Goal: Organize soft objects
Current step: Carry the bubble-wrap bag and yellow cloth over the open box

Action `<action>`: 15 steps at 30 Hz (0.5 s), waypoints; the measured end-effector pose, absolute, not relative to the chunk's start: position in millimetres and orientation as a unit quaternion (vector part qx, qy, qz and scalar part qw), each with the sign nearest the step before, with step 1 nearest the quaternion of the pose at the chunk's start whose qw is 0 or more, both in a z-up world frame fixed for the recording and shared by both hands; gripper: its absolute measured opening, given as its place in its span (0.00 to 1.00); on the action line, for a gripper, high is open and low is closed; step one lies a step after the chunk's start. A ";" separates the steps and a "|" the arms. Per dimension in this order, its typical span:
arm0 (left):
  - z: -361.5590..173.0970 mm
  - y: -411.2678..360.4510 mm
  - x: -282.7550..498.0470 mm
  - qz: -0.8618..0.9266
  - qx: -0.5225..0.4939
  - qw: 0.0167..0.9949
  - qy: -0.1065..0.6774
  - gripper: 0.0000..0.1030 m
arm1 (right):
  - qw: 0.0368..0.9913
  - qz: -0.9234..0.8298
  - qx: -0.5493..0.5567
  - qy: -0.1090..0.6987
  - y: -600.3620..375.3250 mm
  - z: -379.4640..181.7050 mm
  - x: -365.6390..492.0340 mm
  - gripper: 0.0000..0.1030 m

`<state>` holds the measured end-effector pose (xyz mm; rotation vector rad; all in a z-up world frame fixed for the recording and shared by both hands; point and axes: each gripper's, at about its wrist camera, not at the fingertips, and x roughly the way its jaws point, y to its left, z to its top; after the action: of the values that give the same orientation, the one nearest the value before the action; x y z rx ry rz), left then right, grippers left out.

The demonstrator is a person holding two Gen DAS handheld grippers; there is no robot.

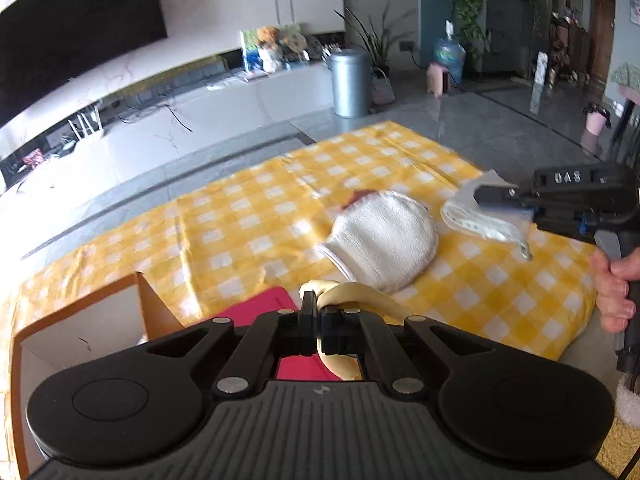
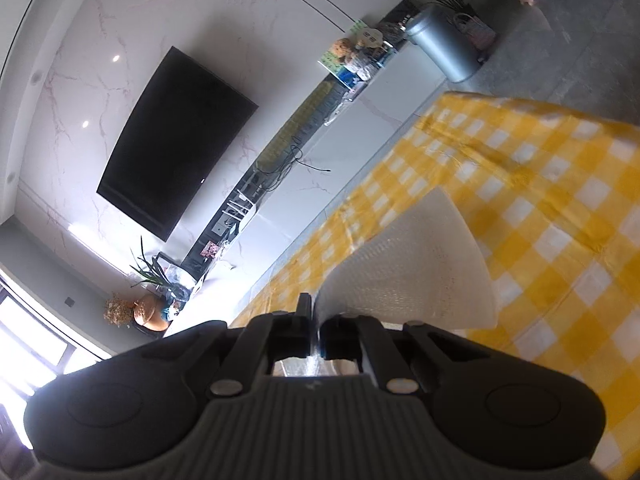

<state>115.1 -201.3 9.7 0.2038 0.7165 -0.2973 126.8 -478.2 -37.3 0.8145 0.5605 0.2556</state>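
The right gripper (image 1: 486, 196) has white letters on its side that read "DAS". Its fingers are pinched tight on one thin white cloth (image 1: 476, 222), at about 3 o'clock in the left wrist view. The left gripper (image 1: 319, 312), at 6 o'clock, has its fingers pinched on one cream strap (image 1: 360, 296). One white mitt (image 1: 384, 236) lies in the middle of the yellow checked cloth (image 1: 248, 216). One open box (image 1: 80, 320) sits at 8 o'clock. One red thing (image 1: 260, 306) lies just beside it.
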 end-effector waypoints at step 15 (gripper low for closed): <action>60.3 -57.2 62.9 -0.043 -0.032 0.949 0.311 0.02 | 0.876 0.278 0.310 0.244 -382.7 25.0 124.6 0.00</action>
<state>62.9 -57.2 60.3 -0.0646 0.6327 -0.0878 124.6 -382.7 25.0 0.6480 0.5087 0.5810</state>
